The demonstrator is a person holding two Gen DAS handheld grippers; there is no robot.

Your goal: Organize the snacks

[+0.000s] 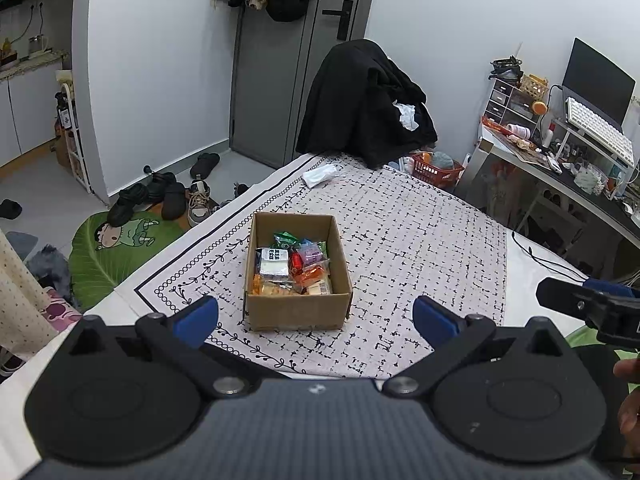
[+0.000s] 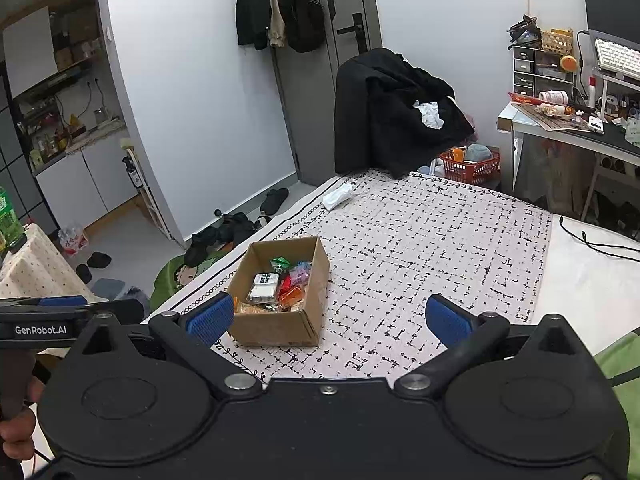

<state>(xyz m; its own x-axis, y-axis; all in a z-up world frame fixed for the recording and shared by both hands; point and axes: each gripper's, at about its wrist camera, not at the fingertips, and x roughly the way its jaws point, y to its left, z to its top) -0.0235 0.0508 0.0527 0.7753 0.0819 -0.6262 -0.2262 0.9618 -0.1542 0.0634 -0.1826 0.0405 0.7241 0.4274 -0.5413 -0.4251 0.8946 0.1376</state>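
Straight ahead of both empty, spread grippers, left (image 1: 316, 318) and right (image 2: 330, 318): snacks (image 1: 292, 266) already in the box (image 1: 296, 314); nothing loose to fetch.

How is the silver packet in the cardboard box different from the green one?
The silver packet is larger and blocky, lying flat with a black-and-white label up; the green packet is smaller and crinkled. The silver packet sits near the box's middle-left, the green packet toward its far end. Both are wrapped snacks inside the cardboard box, untouched by either gripper.
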